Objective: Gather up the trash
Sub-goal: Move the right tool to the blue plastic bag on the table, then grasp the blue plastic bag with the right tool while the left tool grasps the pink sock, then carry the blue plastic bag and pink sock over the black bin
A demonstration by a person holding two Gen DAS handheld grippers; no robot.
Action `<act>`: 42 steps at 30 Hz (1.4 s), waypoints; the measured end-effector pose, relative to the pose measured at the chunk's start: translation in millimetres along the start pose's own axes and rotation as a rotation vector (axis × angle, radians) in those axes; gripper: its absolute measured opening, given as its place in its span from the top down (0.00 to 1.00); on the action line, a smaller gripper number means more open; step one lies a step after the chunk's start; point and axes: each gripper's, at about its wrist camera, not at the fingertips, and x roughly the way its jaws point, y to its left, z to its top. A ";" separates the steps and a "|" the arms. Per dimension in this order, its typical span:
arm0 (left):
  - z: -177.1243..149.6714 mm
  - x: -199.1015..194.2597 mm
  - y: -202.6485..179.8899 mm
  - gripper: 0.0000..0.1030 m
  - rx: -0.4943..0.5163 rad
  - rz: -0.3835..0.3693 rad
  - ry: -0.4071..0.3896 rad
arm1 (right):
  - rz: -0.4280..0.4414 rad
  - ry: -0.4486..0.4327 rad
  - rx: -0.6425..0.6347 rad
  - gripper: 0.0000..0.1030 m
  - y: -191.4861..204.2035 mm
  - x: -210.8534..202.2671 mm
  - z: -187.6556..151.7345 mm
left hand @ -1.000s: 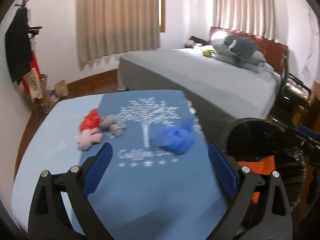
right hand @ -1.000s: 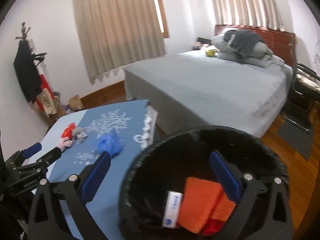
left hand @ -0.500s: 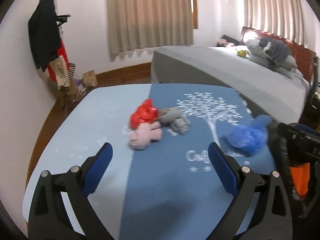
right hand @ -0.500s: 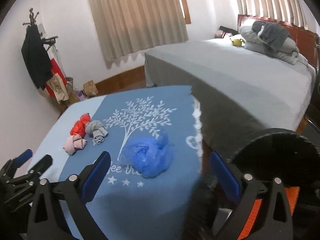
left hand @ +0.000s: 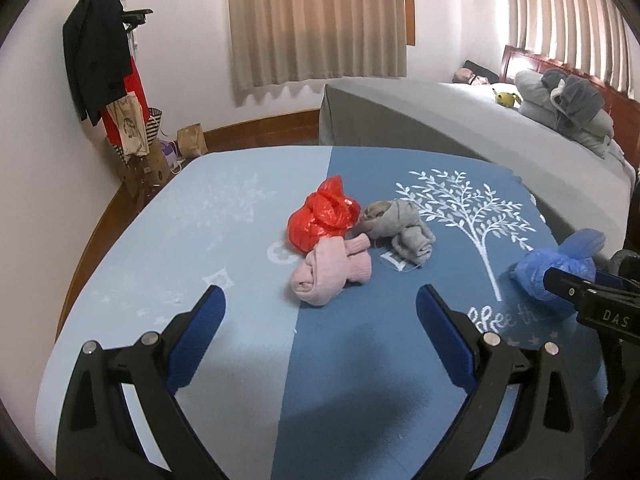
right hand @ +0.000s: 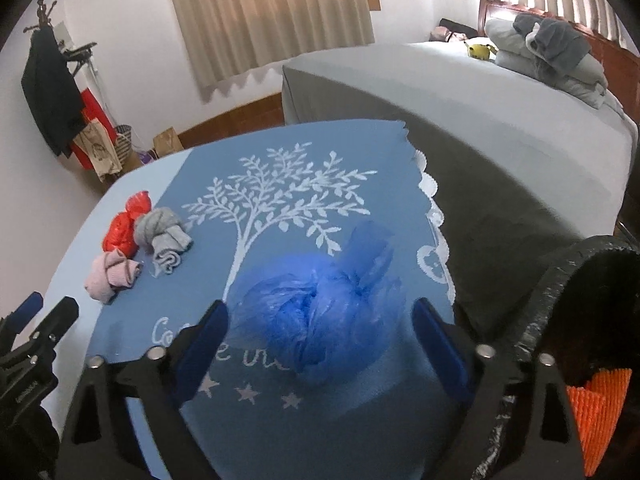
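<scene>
Trash here means the crumpled blue plastic bag, which sits low in the middle of the right wrist view on the dark blue half of the tablecloth, directly between the two blue pads of the right gripper. Its jaws stand wide but are closing, and the pads do not appear to press the bag yet. The bag is a soft, thin, translucent wad with a twisted tail pointing toward the upper right of the frame, so its long axis runs roughly away from the claw. A black-lined bin with something orange inside waits at the lower right. The left gripper is spread wide and empty, aimed at a knotted red plastic bag, a rolled pink cloth and a rolled grey cloth, all touching in a cluster mid-frame; the right hand is clearly nearer the blue bag.
</scene>
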 end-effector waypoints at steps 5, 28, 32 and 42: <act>2.3 13.8 3.6 0.09 0.001 0.008 0.015 | -0.010 0.027 -0.028 0.44 6.6 10.4 -2.0; 13.5 66.9 0.6 0.64 0.017 -0.109 0.142 | 0.090 0.000 -0.072 0.57 22.4 3.8 3.5; 10.5 53.5 -2.9 0.65 0.018 -0.112 0.125 | 0.097 -0.002 -0.063 0.57 20.9 -1.6 1.9; 10.9 17.2 -17.9 0.65 0.002 -0.119 0.083 | 0.110 -0.028 -0.057 0.57 18.0 -25.3 0.5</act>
